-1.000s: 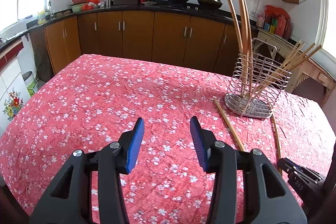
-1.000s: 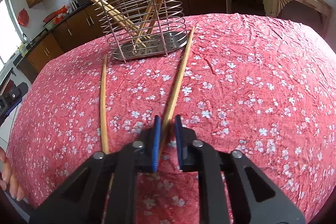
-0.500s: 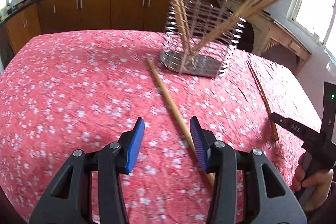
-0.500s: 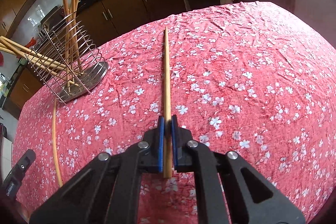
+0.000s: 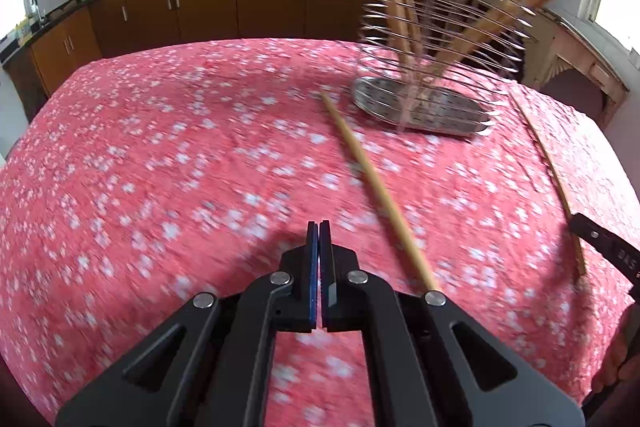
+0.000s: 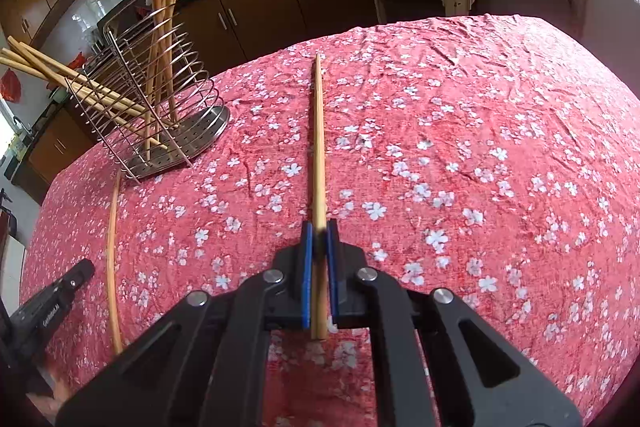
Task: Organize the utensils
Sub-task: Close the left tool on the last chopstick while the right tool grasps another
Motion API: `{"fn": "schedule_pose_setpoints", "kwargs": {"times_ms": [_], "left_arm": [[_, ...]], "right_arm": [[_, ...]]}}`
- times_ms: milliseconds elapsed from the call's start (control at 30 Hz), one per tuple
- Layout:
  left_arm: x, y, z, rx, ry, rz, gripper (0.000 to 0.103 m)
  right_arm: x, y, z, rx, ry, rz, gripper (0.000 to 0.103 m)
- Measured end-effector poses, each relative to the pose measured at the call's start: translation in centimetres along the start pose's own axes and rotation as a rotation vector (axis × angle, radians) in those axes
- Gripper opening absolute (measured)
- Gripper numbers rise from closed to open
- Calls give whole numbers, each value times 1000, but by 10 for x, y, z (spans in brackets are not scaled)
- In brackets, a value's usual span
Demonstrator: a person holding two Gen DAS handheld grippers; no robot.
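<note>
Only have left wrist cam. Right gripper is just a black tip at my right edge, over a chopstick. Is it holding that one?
Observer: Yes. In the right wrist view the right gripper is shut on that chopstick.
Operator: Where along it?
Observer: Near the near end. A short stub sticks out behind the pads and the long part runs forward over the tablecloth.
Operator: Lined up with the holder?
Observer: No. The wire holder sits ahead and to the left, and the chopstick points past its right side.
</note>
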State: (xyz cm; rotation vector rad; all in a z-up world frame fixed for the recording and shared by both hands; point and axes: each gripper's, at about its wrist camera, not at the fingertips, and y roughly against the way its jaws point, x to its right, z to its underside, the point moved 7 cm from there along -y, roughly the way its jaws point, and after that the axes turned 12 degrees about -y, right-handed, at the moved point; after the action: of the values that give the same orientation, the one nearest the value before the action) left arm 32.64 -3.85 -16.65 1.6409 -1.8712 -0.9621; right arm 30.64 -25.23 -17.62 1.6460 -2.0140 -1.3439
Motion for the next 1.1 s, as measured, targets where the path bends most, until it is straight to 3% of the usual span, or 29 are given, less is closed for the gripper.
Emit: {"fn": "schedule_pose_setpoints", "kwargs": {"times_ms": [67,133,200,267,333,400,567,733,900,1100], "left_arm": [[-9,-1,-3,-10,1,17,0],[-10,6,-3,-1,60,124,0],[-6,16,-4,22,74,166,1],[9,25,-3,34,72,203,7],[21,26,-3,23,71,208,39],[35,27,-2,28,65,198,45],[51,8,2,-29,21,122,45],[39,3,4,-24,5,47,9],[-2,-6,-6,-22,-25,-8,7],[-17,-1,-7,-6,-61,60,8]], "right_arm": [[-2,-1,-1,5,5,1,8],[-3,-1,-1,14,14,4,8],[-3,-2,-1,14,16,3,8],[-3,-3,-2,14,16,3,8],[-3,-3,-2,13,17,2,8],[-3,-2,-2,11,18,-2,8],[2,1,-1,9,23,-2,8],[2,3,1,13,34,4,8],[-1,2,1,9,34,-1,8],[-6,1,2,3,55,-13,8]]}}
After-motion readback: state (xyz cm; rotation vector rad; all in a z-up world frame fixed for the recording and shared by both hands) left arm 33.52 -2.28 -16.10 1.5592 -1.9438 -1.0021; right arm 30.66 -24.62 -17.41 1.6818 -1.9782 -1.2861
